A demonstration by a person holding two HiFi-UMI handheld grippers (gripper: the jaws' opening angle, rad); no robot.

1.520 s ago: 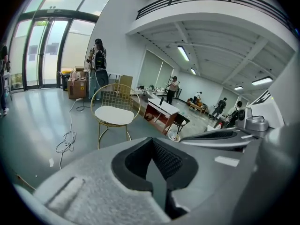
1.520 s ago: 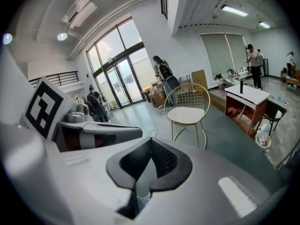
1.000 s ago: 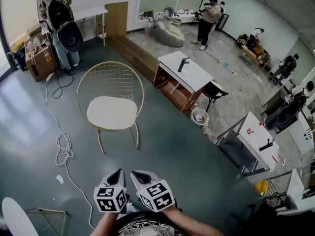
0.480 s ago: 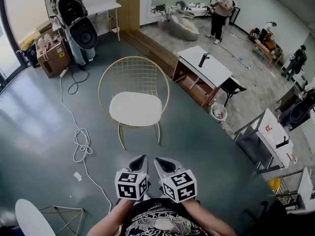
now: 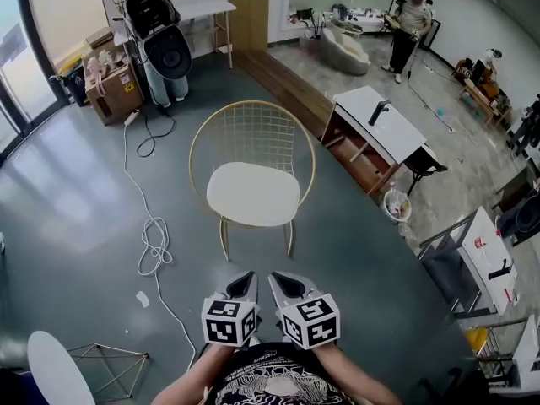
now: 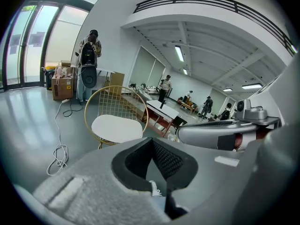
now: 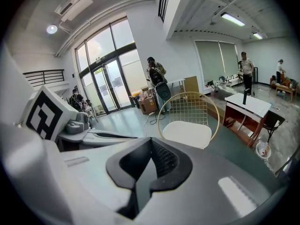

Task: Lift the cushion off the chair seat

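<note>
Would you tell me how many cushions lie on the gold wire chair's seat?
1: a white cushion lies flat on the seat of the gold wire chair. No second one shows; none seems hidden.

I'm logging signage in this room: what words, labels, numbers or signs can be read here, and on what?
No text can be read.
Sticker on the cardboard box: too small to read.
Print on the person's shirt: blurred, unreadable.
Cubes on the left gripper and right gripper: square marker patterns, no words.
</note>
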